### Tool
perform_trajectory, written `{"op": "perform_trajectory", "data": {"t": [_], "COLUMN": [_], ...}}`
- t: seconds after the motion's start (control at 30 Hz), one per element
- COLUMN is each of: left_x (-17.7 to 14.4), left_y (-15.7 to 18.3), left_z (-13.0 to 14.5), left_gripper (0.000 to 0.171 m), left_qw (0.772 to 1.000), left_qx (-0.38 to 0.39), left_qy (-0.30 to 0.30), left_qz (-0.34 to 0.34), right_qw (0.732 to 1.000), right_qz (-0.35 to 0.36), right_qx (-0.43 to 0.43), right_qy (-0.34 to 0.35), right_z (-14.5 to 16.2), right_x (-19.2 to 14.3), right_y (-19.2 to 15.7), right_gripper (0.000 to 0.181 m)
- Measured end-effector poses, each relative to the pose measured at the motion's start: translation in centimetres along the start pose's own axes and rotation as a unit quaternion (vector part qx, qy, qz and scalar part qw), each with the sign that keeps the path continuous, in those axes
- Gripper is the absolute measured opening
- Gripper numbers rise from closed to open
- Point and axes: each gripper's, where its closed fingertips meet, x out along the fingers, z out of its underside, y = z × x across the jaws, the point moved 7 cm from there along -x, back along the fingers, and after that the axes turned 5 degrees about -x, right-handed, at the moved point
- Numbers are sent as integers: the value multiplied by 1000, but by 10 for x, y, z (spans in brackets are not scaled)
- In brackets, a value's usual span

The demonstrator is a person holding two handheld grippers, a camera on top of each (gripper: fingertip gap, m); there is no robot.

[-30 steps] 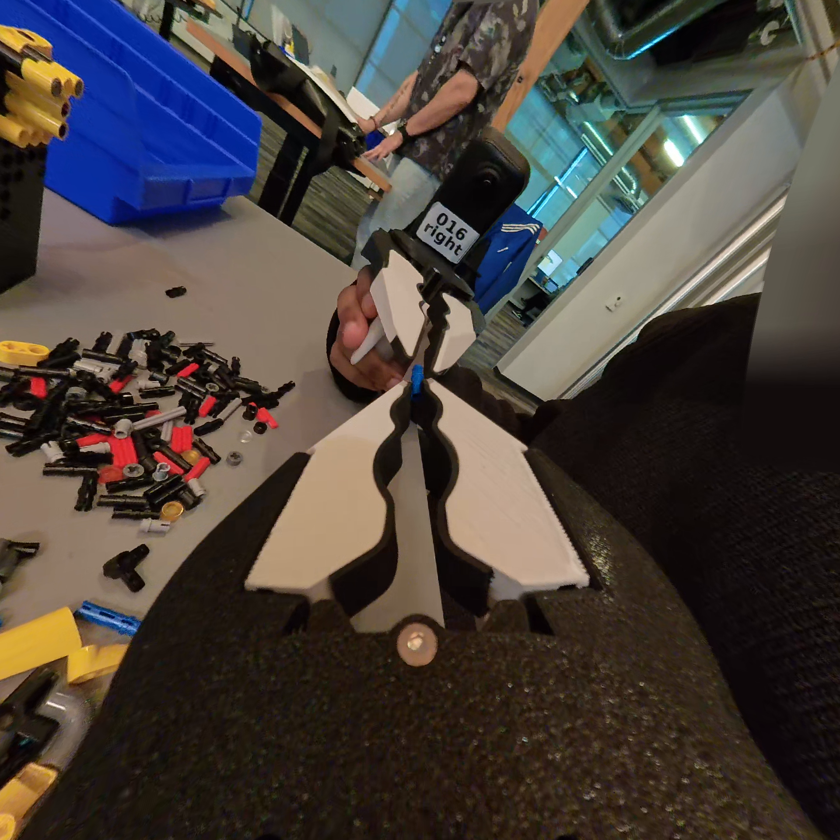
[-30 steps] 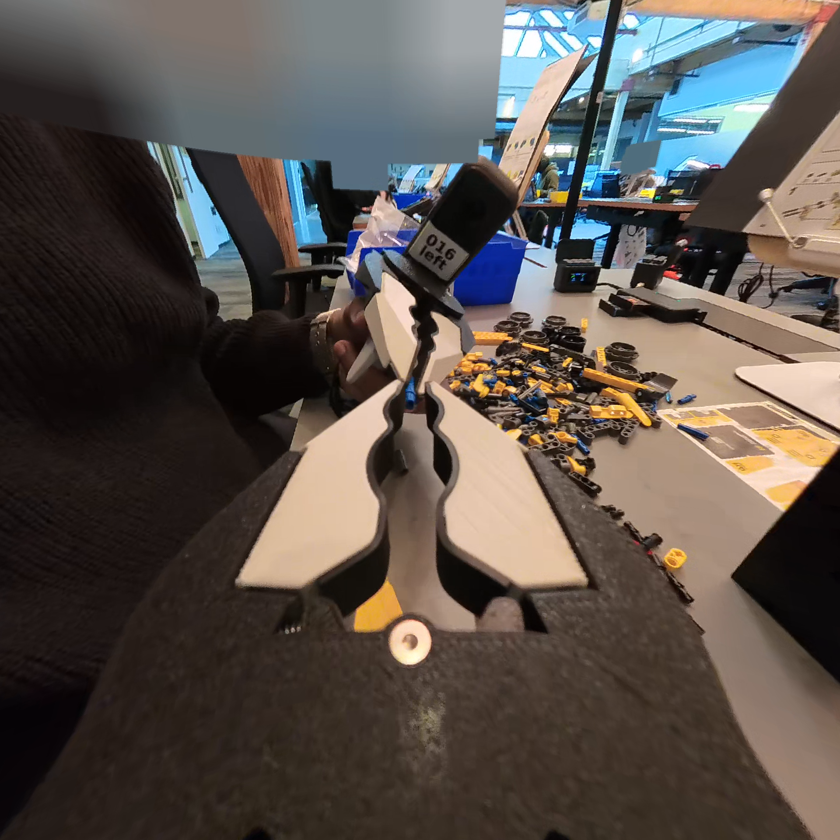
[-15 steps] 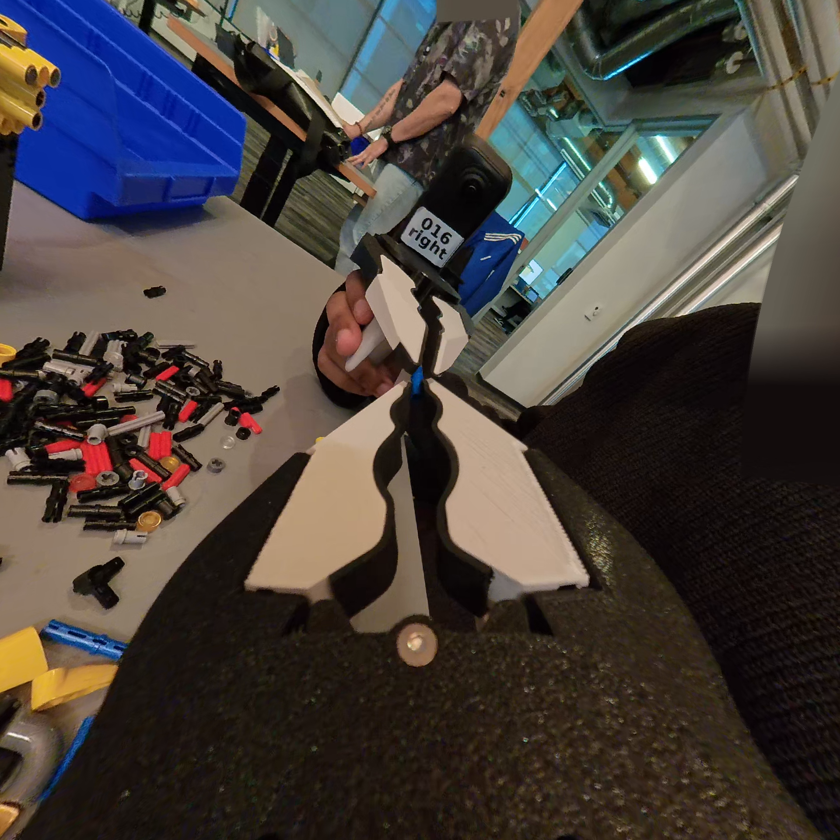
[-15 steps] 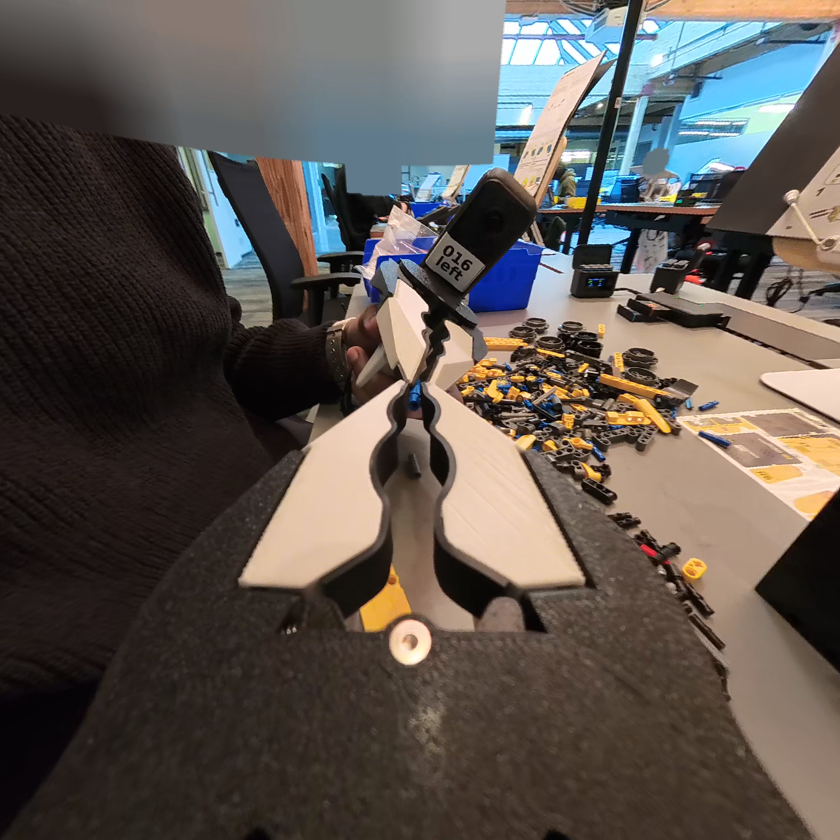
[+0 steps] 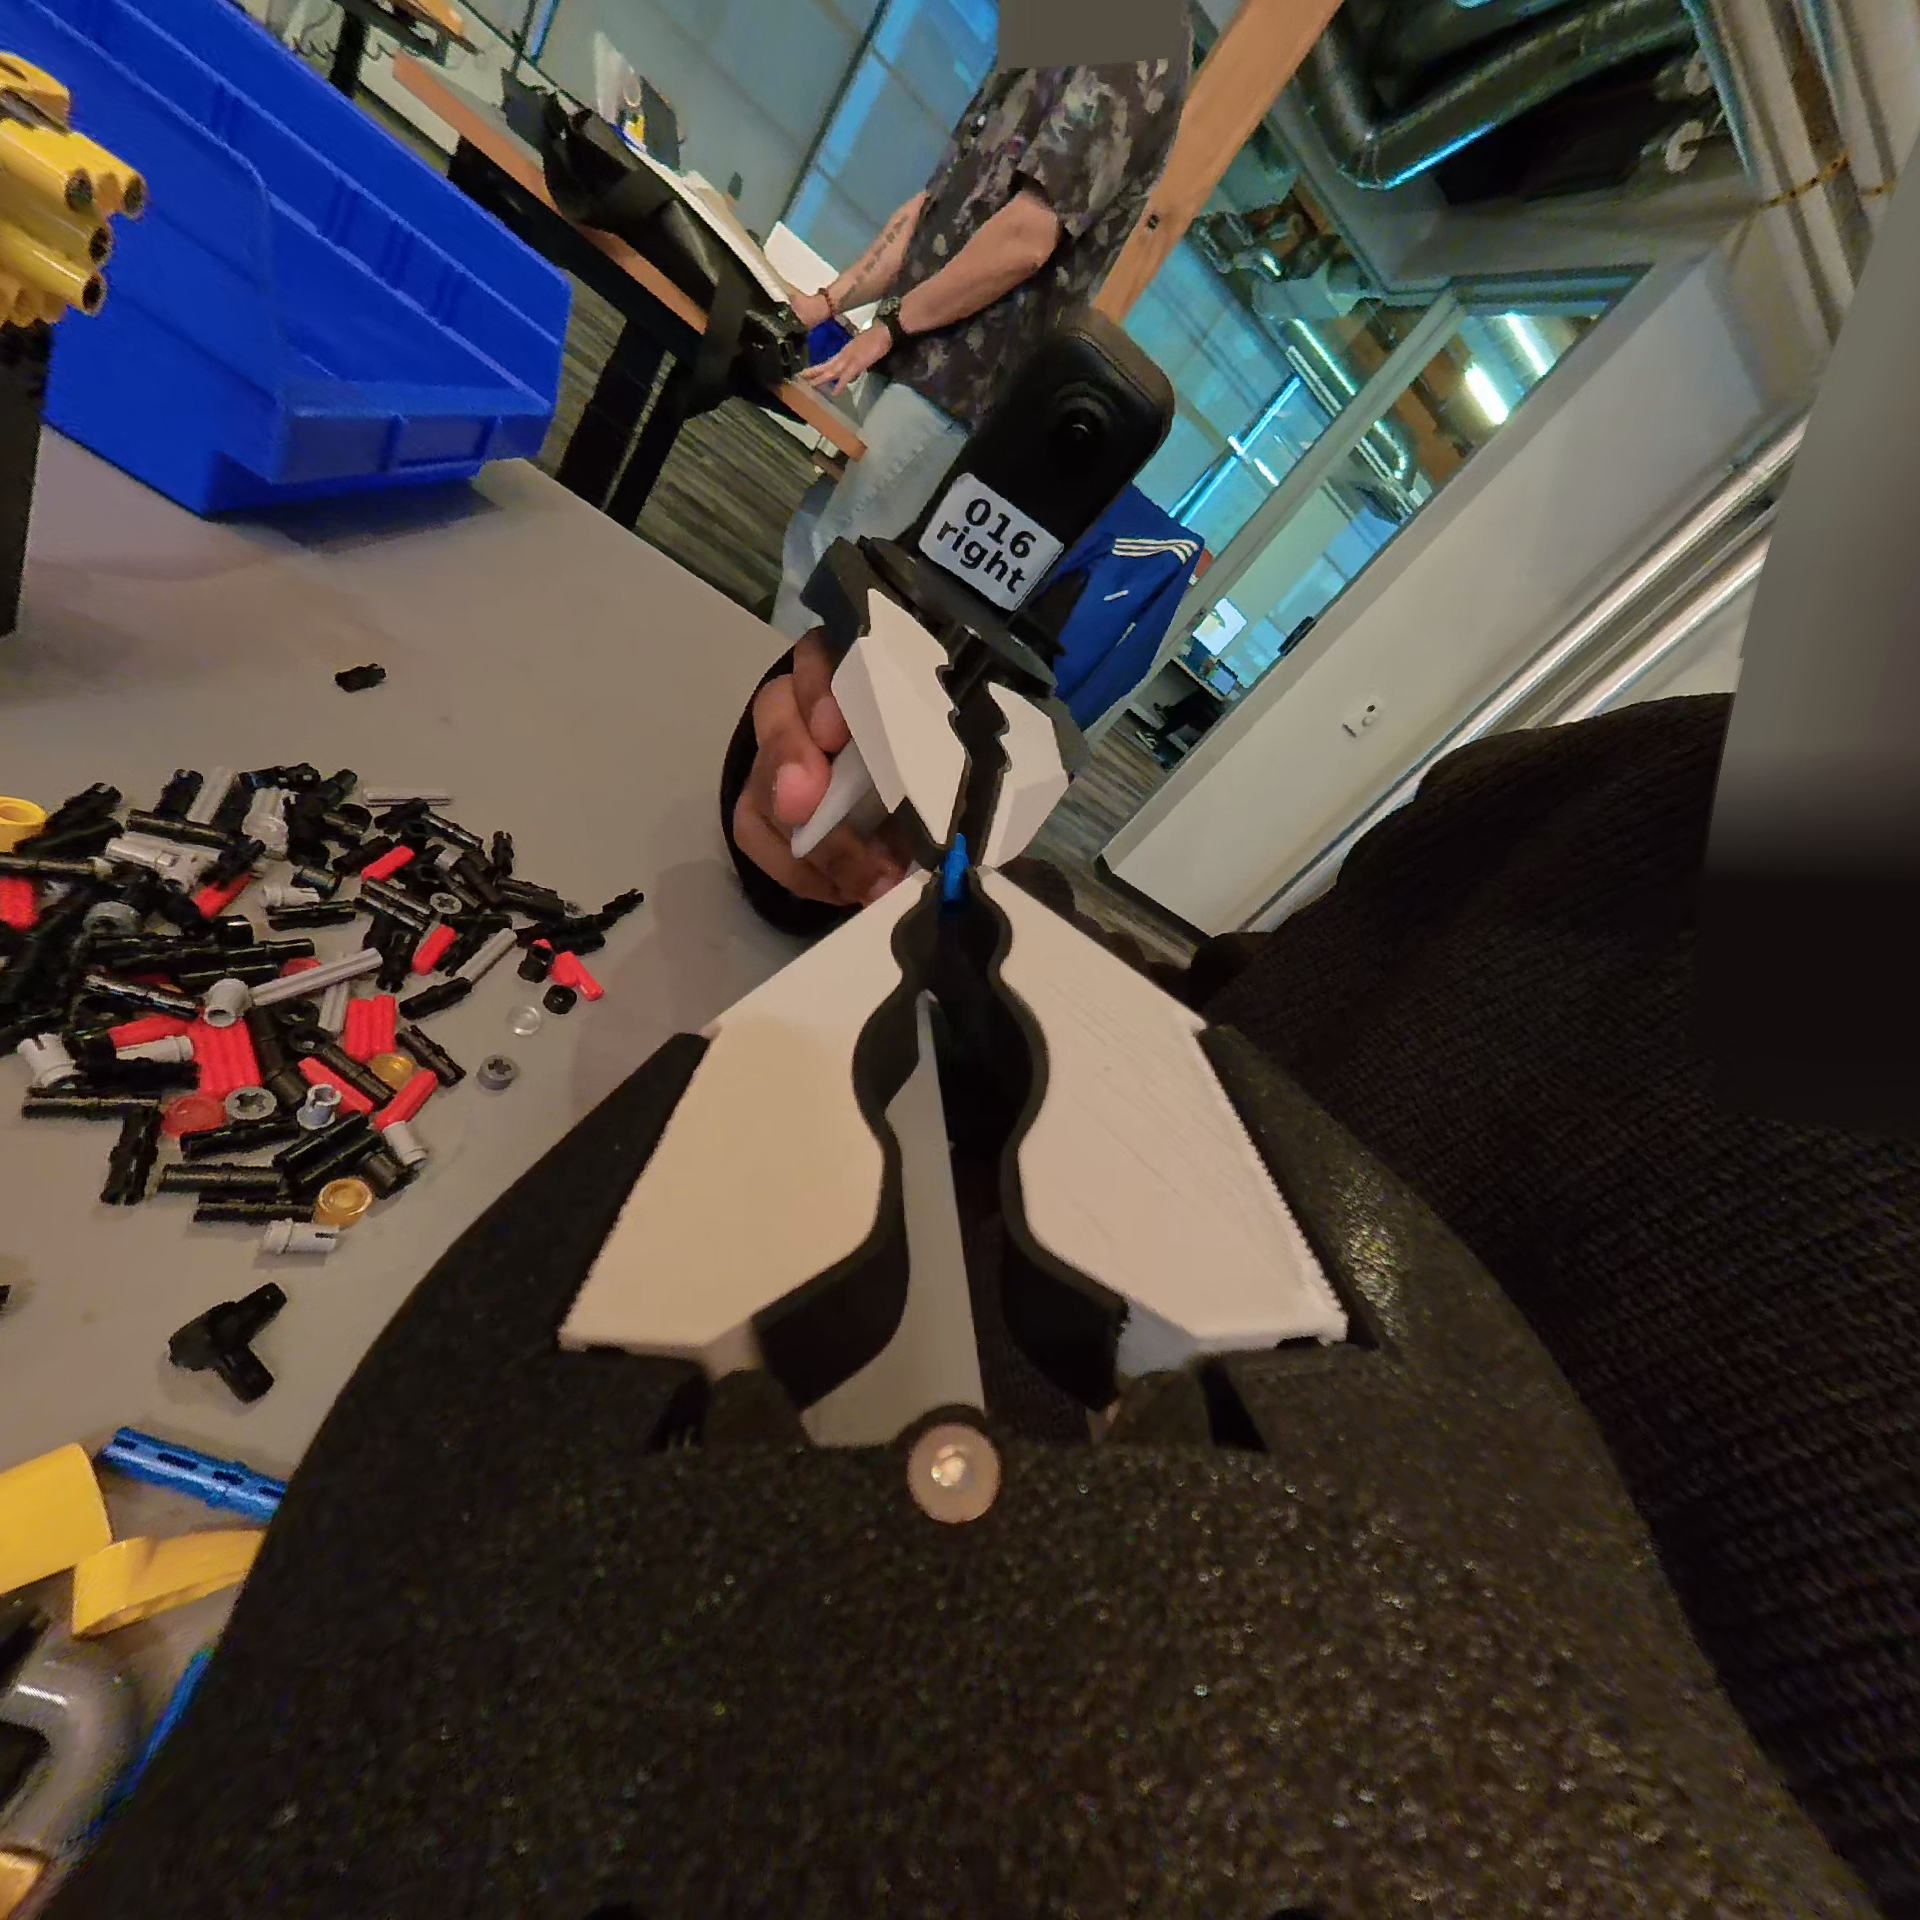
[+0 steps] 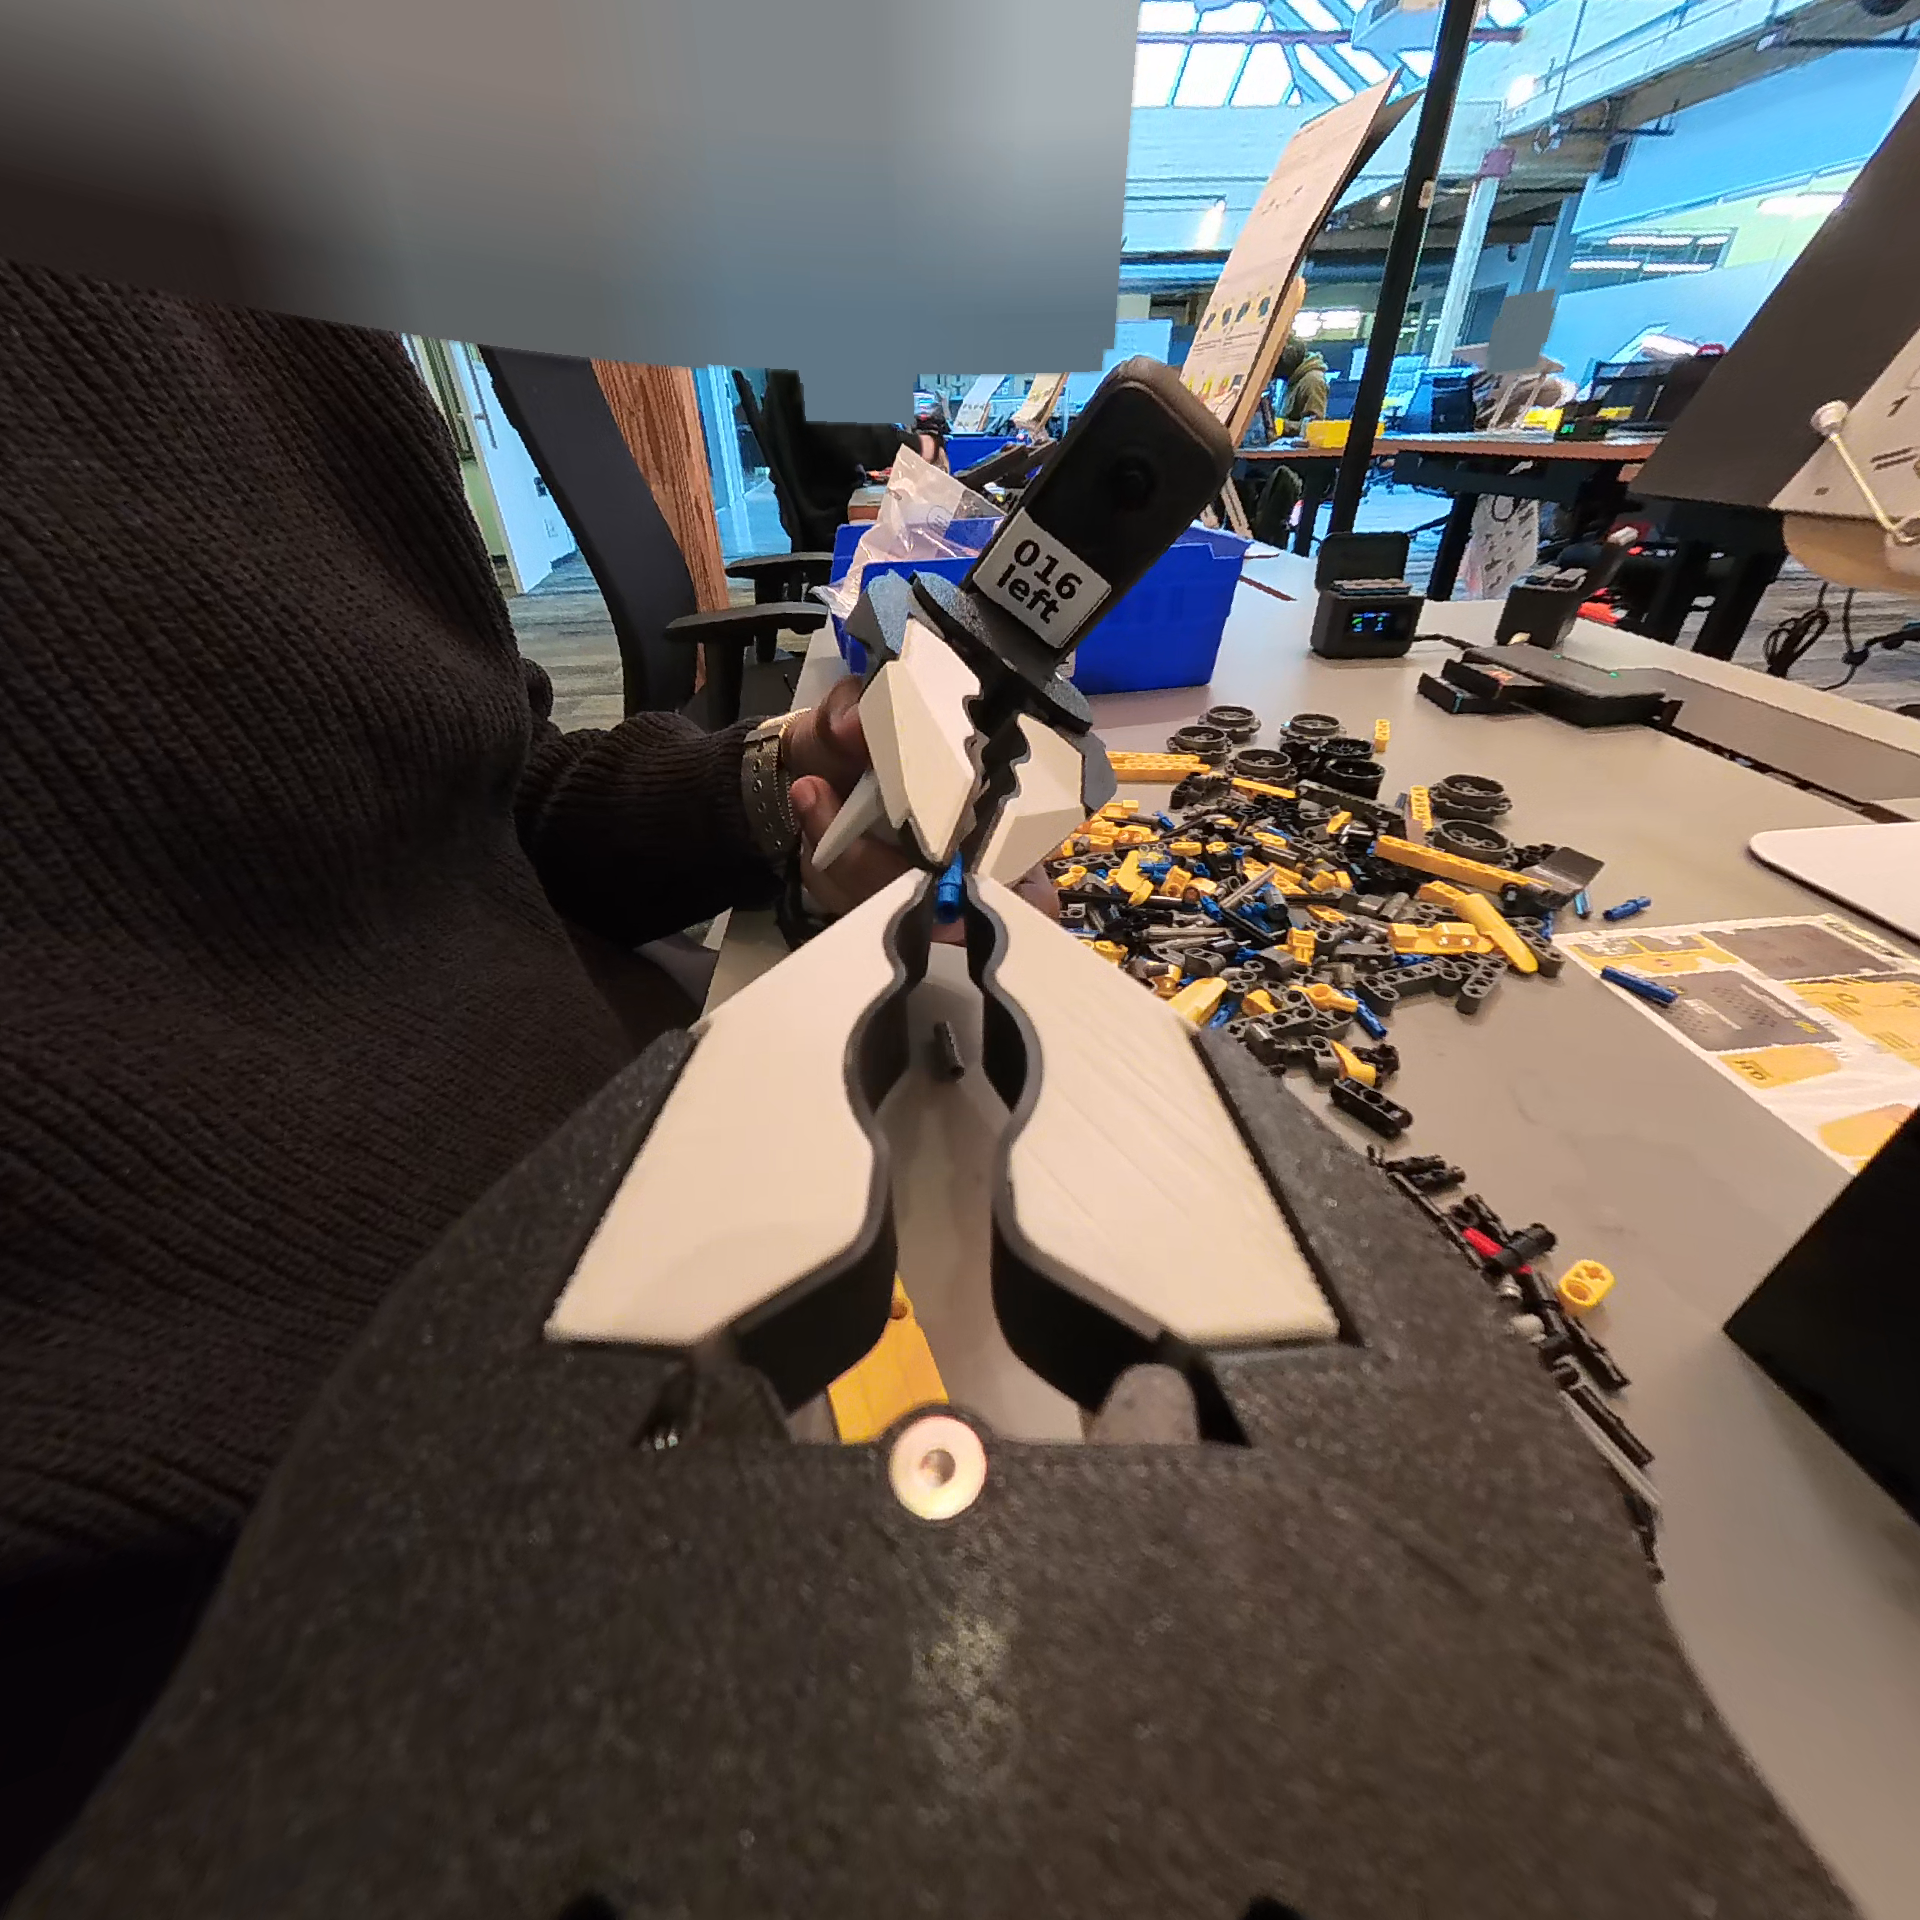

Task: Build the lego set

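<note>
My two grippers meet tip to tip above the grey table's near edge, in front of a person's dark sweater. A small blue pin (image 5: pixel 953 864) sits between the tips. My left gripper (image 5: pixel 951 894) is shut on one end of it. The right gripper (image 5: pixel 964 829) points down at it from above, held by a hand, and is shut on the other end. In the right wrist view my right gripper (image 6: pixel 948 906) pinches the blue pin (image 6: pixel 948 883), and the left gripper (image 6: pixel 961 854) comes down onto it.
A pile of black, red and grey pins (image 5: pixel 260 987) lies left, with a blue bin (image 5: pixel 291 312) behind it. A pile of yellow, black and blue parts (image 6: pixel 1299 904), black wheels (image 6: pixel 1309 748), a printed sheet (image 6: pixel 1766 997) and a loose black pin (image 6: pixel 945 1049) are on the table. A person (image 5: pixel 997 208) stands far off. My left and right fingertips are right by each other.
Both grippers stay tip to tip, shut on the blue pin. The pair has shifted slightly over the table and tilted a little; nothing was let go.
</note>
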Motion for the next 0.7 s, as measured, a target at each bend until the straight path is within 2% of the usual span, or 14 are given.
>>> {"op": "perform_trajectory", "data": {"t": [0.1,0.17,0.2,0.33,0.4,0.5,0.6,0.7], "left_x": [-1,-3,-4,-3,1,6,12,17], "left_y": [-1,-3,-3,3,8,7,3,6], "left_z": [-2,-4,-6,-5,3,28,49,58], "left_gripper": [7,25,28,29,30,35,38,38], "left_qw": [999,996,995,989,984,959,933,937], "left_qx": [31,44,49,49,58,113,147,145], "left_qy": [14,22,23,6,-17,-80,-131,-139], "left_qz": [-39,-69,-82,-137,-170,-248,-301,-286], "right_qw": [1000,999,999,996,994,976,942,895], "right_qz": [11,25,34,80,85,67,16,-37], "right_qx": [9,17,22,47,49,17,-12,-45], "right_qy": [-1,11,19,20,-49,-204,-336,-443], "right_z": [0,-2,-4,-6,-2,1,-1,2], "right_x": [-1,-5,-8,-21,-24,-26,-20,-4], "right_y": [3,8,10,25,24,13,-6,-24], "right_gripper": [5,5,5,5,5,5,5,5]}}
